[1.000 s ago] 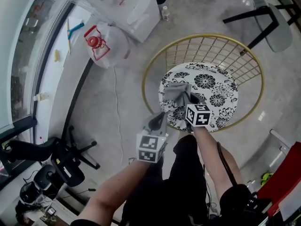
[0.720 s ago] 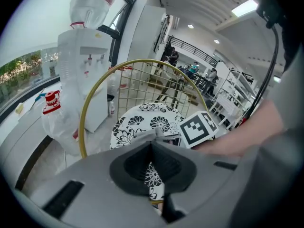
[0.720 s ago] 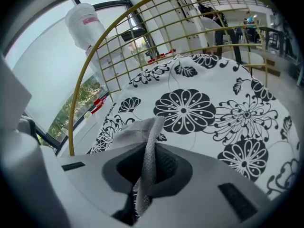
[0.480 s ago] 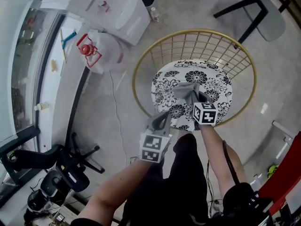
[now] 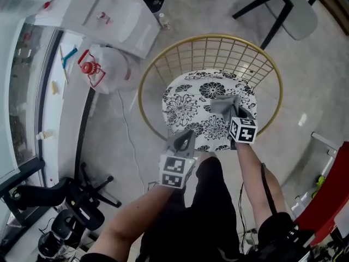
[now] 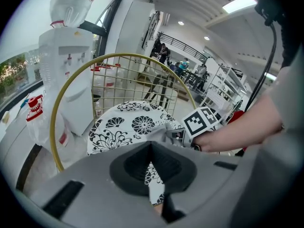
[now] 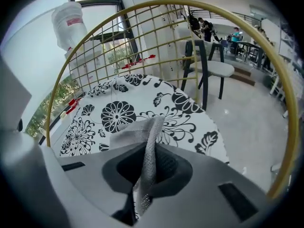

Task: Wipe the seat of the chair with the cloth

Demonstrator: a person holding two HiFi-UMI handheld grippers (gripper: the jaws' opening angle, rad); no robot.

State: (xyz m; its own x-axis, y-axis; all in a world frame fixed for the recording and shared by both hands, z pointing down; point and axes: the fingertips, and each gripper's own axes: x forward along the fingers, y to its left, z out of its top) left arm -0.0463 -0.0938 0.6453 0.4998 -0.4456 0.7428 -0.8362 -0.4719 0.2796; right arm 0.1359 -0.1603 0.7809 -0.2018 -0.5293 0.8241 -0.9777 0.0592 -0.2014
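Note:
The chair has a gold wire frame (image 5: 150,72) and a round black-and-white floral seat (image 5: 188,105). A grey cloth (image 5: 223,105) lies on the right part of the seat, pinched at its near end by my right gripper (image 5: 233,115). In the right gripper view the cloth (image 7: 140,129) rises from between the shut jaws of that gripper (image 7: 145,177) and drapes onto the seat (image 7: 114,110). My left gripper (image 5: 184,137) hovers at the seat's front edge with its jaws shut and nothing between them. The left gripper view shows its closed pads (image 6: 164,167) and the cloth (image 6: 160,133) beyond.
A white water dispenser (image 5: 117,15) and a plastic bag with a red-capped jug (image 5: 101,64) stand to the chair's left. A grey chair with black legs (image 5: 292,7) is at the back right. A black office-chair base (image 5: 82,203) lies at lower left, something red (image 5: 332,192) at right.
My right gripper has dragged the cloth across the seat from its left part to its right part. The left gripper has stayed at the seat's front edge.

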